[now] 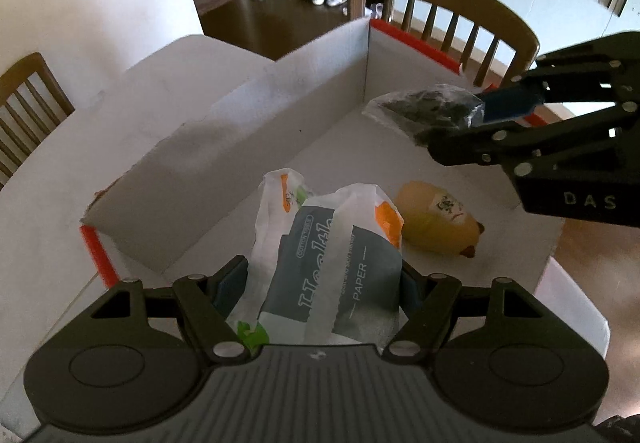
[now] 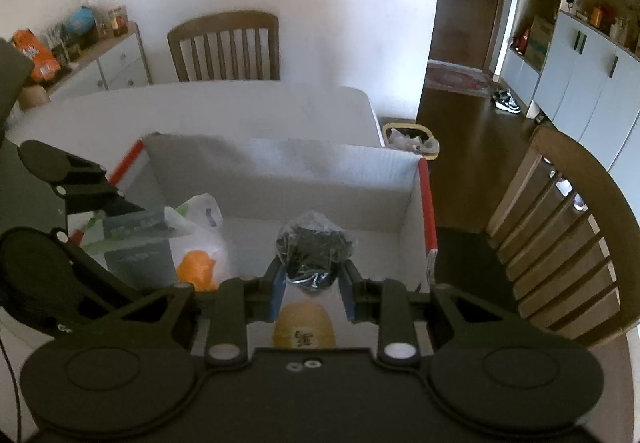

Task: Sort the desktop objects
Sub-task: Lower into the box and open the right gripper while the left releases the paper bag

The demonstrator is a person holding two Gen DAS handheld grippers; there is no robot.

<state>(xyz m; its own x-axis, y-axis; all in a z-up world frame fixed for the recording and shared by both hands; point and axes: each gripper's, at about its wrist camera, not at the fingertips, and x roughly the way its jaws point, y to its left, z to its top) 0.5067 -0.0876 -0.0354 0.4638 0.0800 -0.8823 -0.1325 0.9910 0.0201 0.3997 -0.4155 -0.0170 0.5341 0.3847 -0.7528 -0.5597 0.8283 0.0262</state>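
Observation:
My left gripper (image 1: pixel 324 279) is shut on a white and grey tissue pack (image 1: pixel 328 263) and holds it over the white cardboard box (image 1: pixel 256 123). The pack also shows in the right wrist view (image 2: pixel 160 239), with the left gripper (image 2: pixel 120 215) on it. My right gripper (image 2: pixel 312 279) is shut on a clear bag of dark stuff (image 2: pixel 314 247) above the box (image 2: pixel 320 171). The same bag (image 1: pixel 428 109) and right gripper (image 1: pixel 472 123) show in the left wrist view at the right. A yellow packaged item (image 1: pixel 436 219) lies on the box floor; it also shows under the right gripper (image 2: pixel 304 327).
The box has red tape on its edges (image 2: pixel 428 203) and sits on a white table (image 1: pixel 52 163). Wooden chairs stand around the table (image 1: pixel 440 15), (image 2: pixel 224 43), (image 2: pixel 568 243). A waste bin (image 2: pixel 408 137) stands on the floor beyond the table.

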